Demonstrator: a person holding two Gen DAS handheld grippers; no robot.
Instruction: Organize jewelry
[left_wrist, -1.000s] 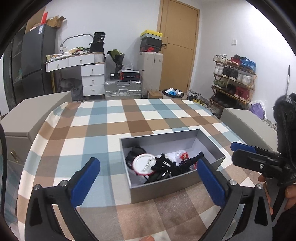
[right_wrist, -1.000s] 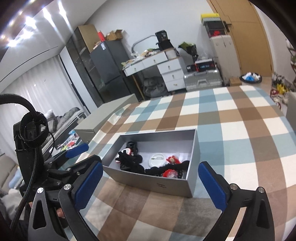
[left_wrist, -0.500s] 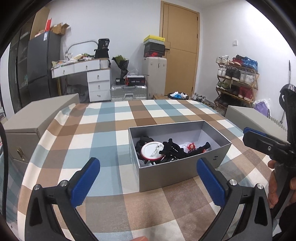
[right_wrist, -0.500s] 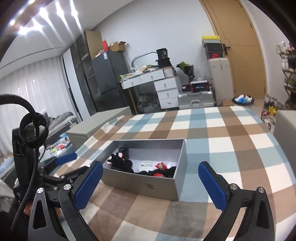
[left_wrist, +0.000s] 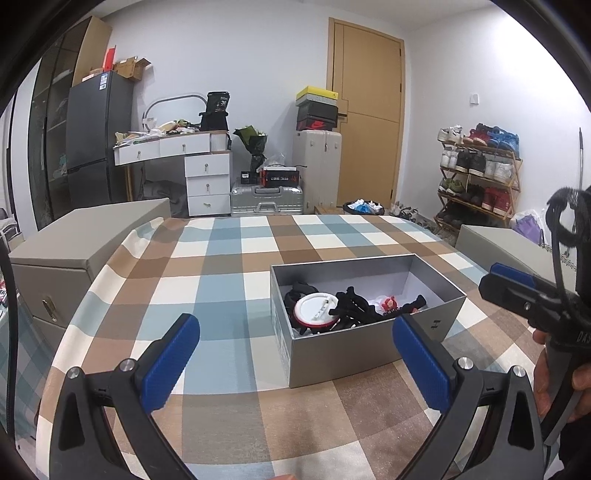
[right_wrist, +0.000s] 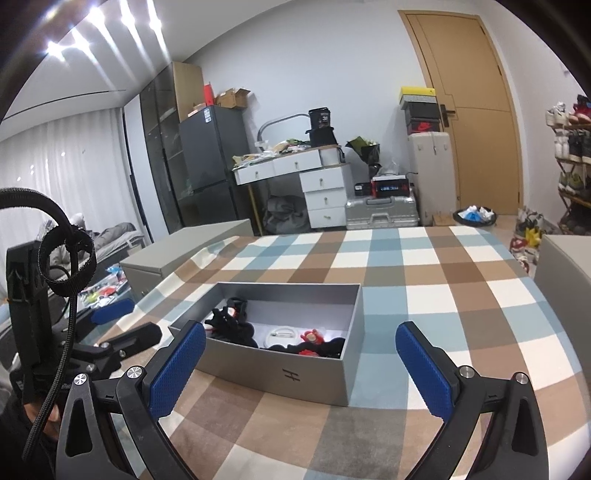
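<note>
Jewelry (left_wrist: 343, 310) lies in a heap inside a gray box (left_wrist: 351, 350) with no lid. The heap has black pieces, a round white piece with a red rim (left_wrist: 316, 308), and a small red piece (left_wrist: 388, 303). From the right wrist view the same heap (right_wrist: 280, 334) fills the near end of the box (right_wrist: 295, 376), and the far end shows bare white floor. The box sits on a tabletop (left_wrist: 221, 266) with a cloth of blue, brown and white squares.

Both grippers hang above the cloth on the near side of the box and touch nothing. The left gripper (left_wrist: 295, 354) has its jaws wide apart, with blue pads (left_wrist: 170, 363) on each side. The right gripper (right_wrist: 301, 367) also has its jaws wide apart, and the box shows between them. In the left wrist view the right gripper shows at the right edge, held by a hand (left_wrist: 554, 373).

Past the tabletop stand a white desk with drawers (left_wrist: 199, 173), a dark fridge (left_wrist: 96, 136), a wood door (left_wrist: 365, 110) and a shoe rack (left_wrist: 476, 173).
</note>
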